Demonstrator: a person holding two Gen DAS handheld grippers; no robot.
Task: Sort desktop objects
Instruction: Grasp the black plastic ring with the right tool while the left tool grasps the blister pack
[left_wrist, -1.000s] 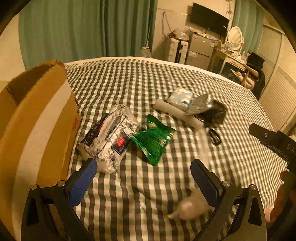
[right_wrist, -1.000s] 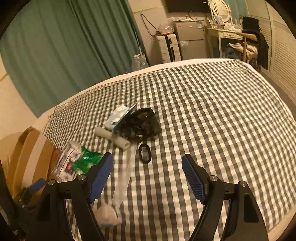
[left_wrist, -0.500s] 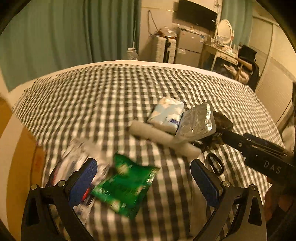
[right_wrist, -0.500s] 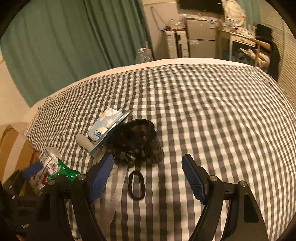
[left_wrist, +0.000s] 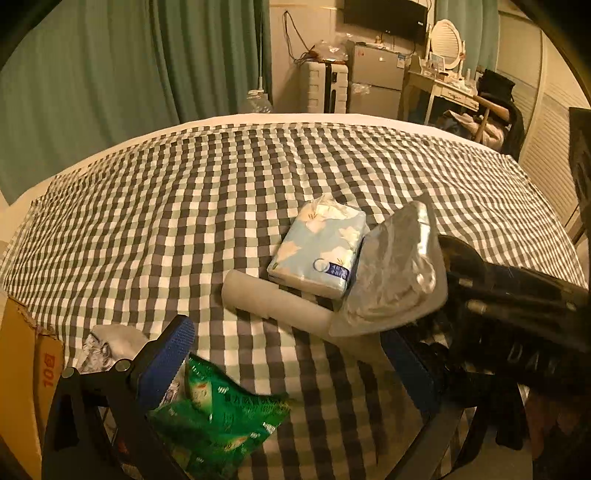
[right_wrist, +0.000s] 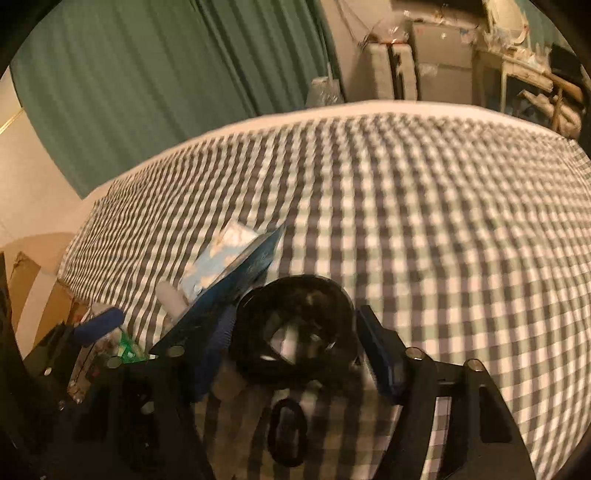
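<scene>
On the checked bedspread lie a blue tissue pack (left_wrist: 319, 249), a white roll (left_wrist: 273, 301), a silvery foil pouch (left_wrist: 393, 271), a green snack bag (left_wrist: 218, 415) and a white wrapped pack (left_wrist: 110, 341). My left gripper (left_wrist: 291, 363) is open just short of the roll, with nothing between its pads. My right gripper (right_wrist: 295, 358) is open with its pads either side of a black shiny bundle (right_wrist: 295, 325); whether they touch it is unclear. A black hair tie (right_wrist: 288, 432) lies under it. The tissue pack (right_wrist: 225, 254) and pouch (right_wrist: 240, 280) lie to the bundle's left.
A cardboard box (left_wrist: 26, 373) stands at the left edge of the bed, also seen in the right wrist view (right_wrist: 26, 291). The right gripper's body (left_wrist: 517, 306) crosses the left wrist view at right. Curtains, a suitcase and a dressing table stand beyond the bed.
Both grippers have moved forward over the bed. The left one has come up to the roll and tissue pack. The right one has closed in around the black bundle, jaws still open.
</scene>
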